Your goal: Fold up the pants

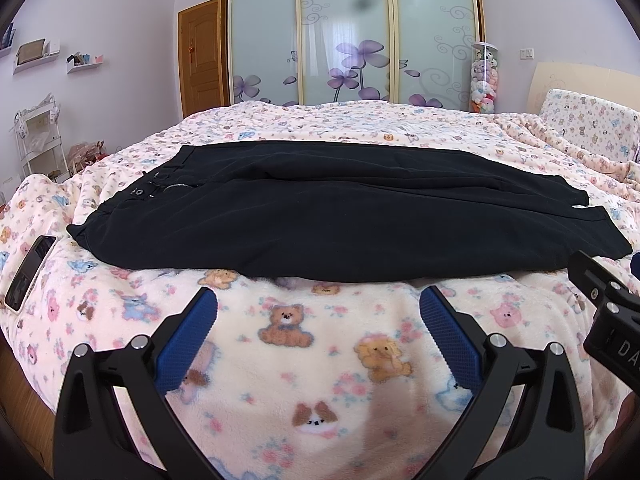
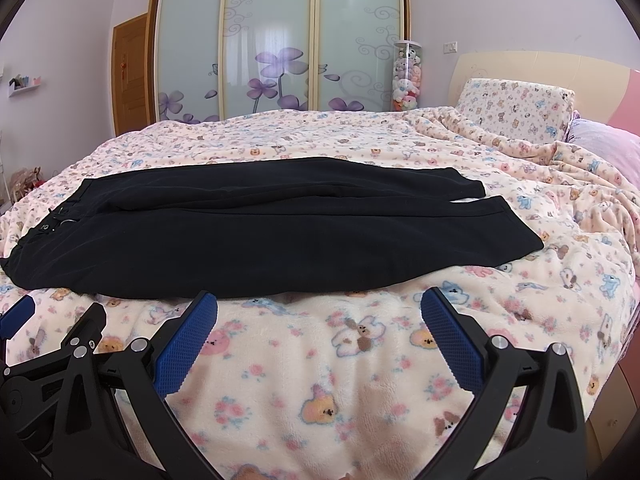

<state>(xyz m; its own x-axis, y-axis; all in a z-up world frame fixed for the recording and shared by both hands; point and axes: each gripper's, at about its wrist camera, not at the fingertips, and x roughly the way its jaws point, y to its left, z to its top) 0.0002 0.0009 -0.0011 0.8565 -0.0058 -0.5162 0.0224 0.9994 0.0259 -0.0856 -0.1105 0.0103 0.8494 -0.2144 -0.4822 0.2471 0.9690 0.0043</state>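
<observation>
While both tongs gape empty, left [image 1: 318,312], right [image 2: 320,312] | pants [image 1: 320,216] flat along bed's [image 1: 280,360] near edge, waist left | risk: slick cloth slipping, legs misaligning on fleece

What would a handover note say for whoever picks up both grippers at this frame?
Left gripper: open, holding nothing, above the blanket short of the pants.
Right gripper: open, holding nothing, likewise short of the near edge.
Pants: black, spread flat across the bed, waistband on the left, leg cuffs on the right, legs side by side.
A phone lies on the blanket beyond the waistband end.
Done: pants laid out. No fold visible.
Left: every fold.
</observation>
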